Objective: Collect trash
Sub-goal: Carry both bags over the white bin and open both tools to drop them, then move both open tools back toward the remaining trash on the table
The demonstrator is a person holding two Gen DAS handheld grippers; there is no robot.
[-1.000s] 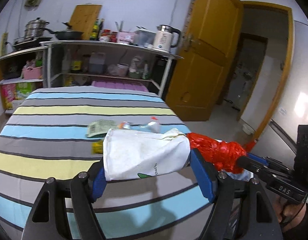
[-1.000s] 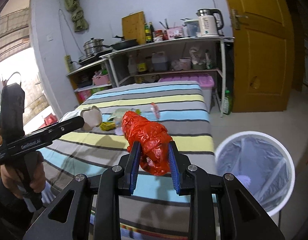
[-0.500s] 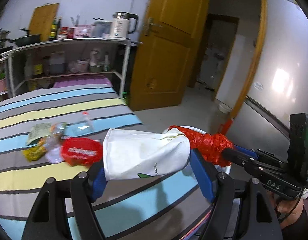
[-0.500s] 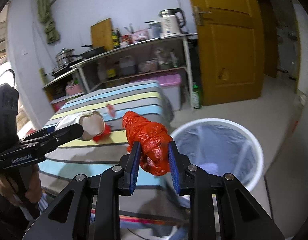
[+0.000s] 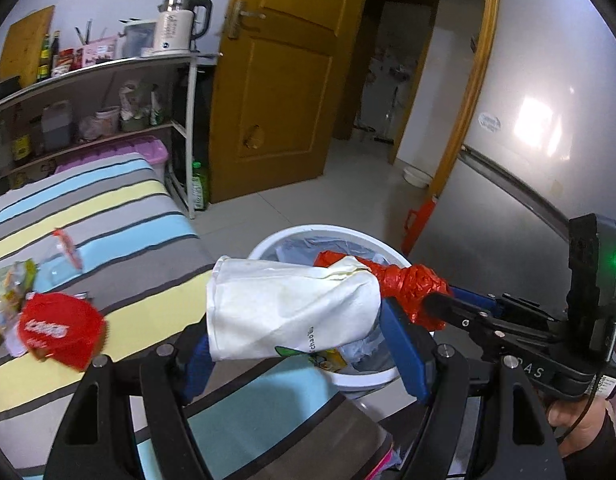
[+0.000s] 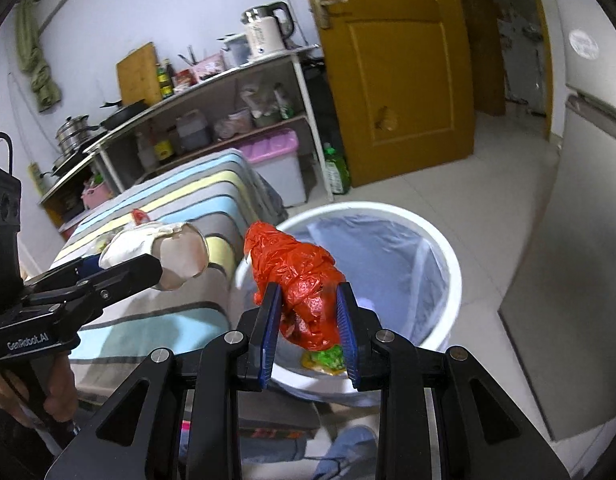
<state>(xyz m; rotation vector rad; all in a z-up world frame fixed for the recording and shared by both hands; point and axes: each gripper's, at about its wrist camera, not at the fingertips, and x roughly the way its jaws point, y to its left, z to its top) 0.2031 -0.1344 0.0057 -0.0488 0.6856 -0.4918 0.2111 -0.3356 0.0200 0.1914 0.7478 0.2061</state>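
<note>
My left gripper (image 5: 299, 344) is shut on a crushed white paper cup (image 5: 283, 308) that lies sideways between its blue pads. It hangs by the near rim of a white trash bin (image 5: 308, 232) with a grey liner. My right gripper (image 6: 308, 320) is shut on a crumpled red plastic bag (image 6: 291, 268), held over the bin (image 6: 444, 252). Some trash lies at the bottom of the bin. In the right wrist view the left gripper (image 6: 155, 264) and its cup (image 6: 175, 252) sit at the left, over the table corner. The left wrist view shows the right gripper (image 5: 436, 300) with the red bag (image 5: 412, 288).
A striped tablecloth (image 5: 107, 216) carries a red lid (image 5: 61, 330), a clear bottle (image 5: 63, 252) and wrappers (image 5: 7, 280) at its left. Behind stand a shelf (image 6: 235, 76) with a kettle (image 6: 267, 32), a yellow door (image 6: 396, 64) and a green bottle (image 6: 336, 168). A grey fridge (image 6: 580, 240) is right of the bin.
Both grippers have swung right, off the striped table and over to the white bin, and turned a little. Each keeps its hold on its item.
</note>
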